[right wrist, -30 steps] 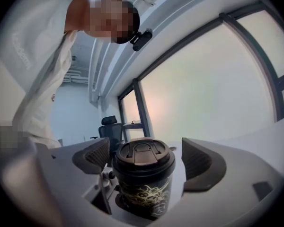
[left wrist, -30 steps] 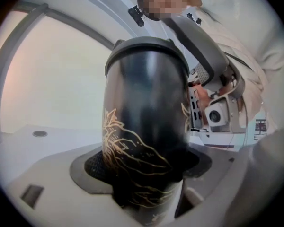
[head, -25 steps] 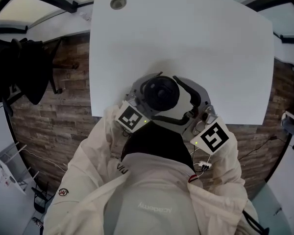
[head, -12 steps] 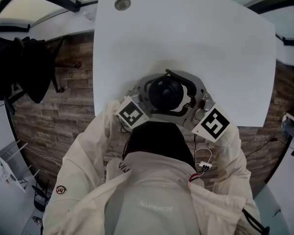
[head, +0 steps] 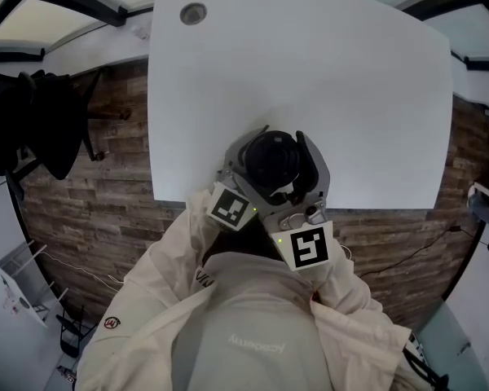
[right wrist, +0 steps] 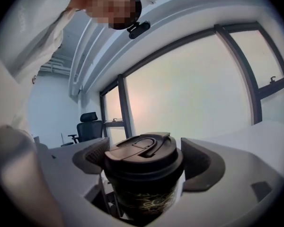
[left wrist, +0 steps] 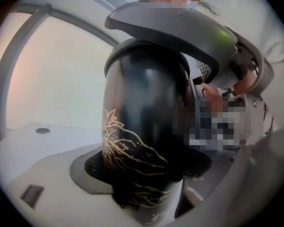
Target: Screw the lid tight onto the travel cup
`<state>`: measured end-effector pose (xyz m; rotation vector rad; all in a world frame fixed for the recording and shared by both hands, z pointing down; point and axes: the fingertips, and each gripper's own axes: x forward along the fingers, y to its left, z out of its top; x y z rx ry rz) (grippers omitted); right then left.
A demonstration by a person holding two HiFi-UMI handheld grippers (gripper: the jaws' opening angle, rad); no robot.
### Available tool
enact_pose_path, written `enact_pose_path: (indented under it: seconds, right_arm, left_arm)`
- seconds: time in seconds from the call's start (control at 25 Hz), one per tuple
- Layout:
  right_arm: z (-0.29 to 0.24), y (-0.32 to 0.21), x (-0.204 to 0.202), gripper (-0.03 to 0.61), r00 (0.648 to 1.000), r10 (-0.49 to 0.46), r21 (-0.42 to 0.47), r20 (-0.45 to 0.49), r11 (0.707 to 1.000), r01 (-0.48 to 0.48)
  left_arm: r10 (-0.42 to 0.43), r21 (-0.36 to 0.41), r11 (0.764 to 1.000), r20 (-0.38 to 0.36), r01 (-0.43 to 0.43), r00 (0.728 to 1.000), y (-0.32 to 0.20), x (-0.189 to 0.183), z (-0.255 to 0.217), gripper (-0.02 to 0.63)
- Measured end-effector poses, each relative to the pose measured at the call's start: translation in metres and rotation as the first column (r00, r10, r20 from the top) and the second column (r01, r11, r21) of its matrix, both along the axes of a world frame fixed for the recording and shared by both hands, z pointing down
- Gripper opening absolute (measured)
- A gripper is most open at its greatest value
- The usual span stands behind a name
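The black travel cup (left wrist: 142, 141), patterned with gold lines, stands upright between the jaws of my left gripper (left wrist: 146, 108), which is shut on its body. Its black lid (right wrist: 144, 155) sits on top, and my right gripper (right wrist: 144, 163) is shut on the lid, one grey pad on each side. In the head view the lid (head: 270, 160) is over the near edge of the white table (head: 350, 96), ringed by both grippers' grey jaws. The marker cubes (head: 308, 247) are close to the person's chest. The cup's base is hidden.
A round grommet (head: 193, 12) sits at the table's far left corner. Wood-pattern floor (head: 90, 186) runs along the table's near side, with a dark coat (head: 41, 120) hanging at the left. An office chair (right wrist: 85, 126) and large windows are beyond.
My right gripper has swung clockwise around the cup, from its right side to the near side by the person's chest, still around the lid. The left gripper and cup stayed almost still.
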<state>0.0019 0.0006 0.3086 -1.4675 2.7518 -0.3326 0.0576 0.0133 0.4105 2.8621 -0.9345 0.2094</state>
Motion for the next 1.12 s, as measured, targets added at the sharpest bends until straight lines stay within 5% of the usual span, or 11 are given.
enact_pose_path:
  seconds: [0.2,0.32,0.44,0.64,0.72,0.76,0.84,1.0,1.12]
  right_arm:
    - [-0.002,0.01,0.001,0.456,0.989,-0.138,-0.038,0.053,0.989,0.14]
    - [-0.007,0.02,0.004,0.456,0.941,-0.338,-0.005,0.009,0.941,0.338]
    - [-0.005,0.025,0.006,0.456,0.835,-0.544,0.011,-0.083,0.837,0.547]
    - [0.0,0.029,-0.011,0.457,0.617,-0.779,-0.022,-0.114,0.623,0.782]
    - [0.002,0.032,-0.017,0.456,0.575,-0.809,-0.033,-0.118,0.582,0.812]
    - [0.002,0.032,-0.018,0.456,0.58,-0.806,-0.032,-0.115,0.587,0.809]
    - [0.0,0.03,-0.02,0.456,0.641,-0.762,-0.015,-0.092,0.645,0.764]
    - [-0.006,0.016,-0.013,0.456,0.868,-0.495,0.028,-0.042,0.868,0.496]
    - [-0.007,0.012,0.0,0.456,0.974,-0.226,0.037,-0.022,0.973,0.227]
  left_arm:
    - [0.113,0.014,0.993,0.033,-0.113,0.993,0.008,0.005,0.002,0.407]
    - [0.186,0.021,0.982,0.009,-0.186,0.983,0.009,0.005,0.0,0.407]
    - [0.271,0.014,0.962,-0.019,-0.271,0.962,0.01,0.006,0.0,0.407]
    - [0.403,0.014,0.915,0.005,-0.403,0.915,0.017,0.008,0.005,0.407]
    - [0.424,0.004,0.905,0.004,-0.424,0.905,0.019,0.009,0.007,0.407]
    - [0.425,0.0,0.905,0.001,-0.425,0.905,0.019,0.008,0.007,0.407]
    - [0.404,-0.005,0.915,-0.006,-0.404,0.915,0.02,0.007,0.008,0.407]
    - [0.313,0.003,0.95,0.025,-0.313,0.95,0.017,0.006,0.009,0.407]
    - [0.207,0.017,0.978,0.052,-0.208,0.977,0.016,0.006,0.01,0.407]
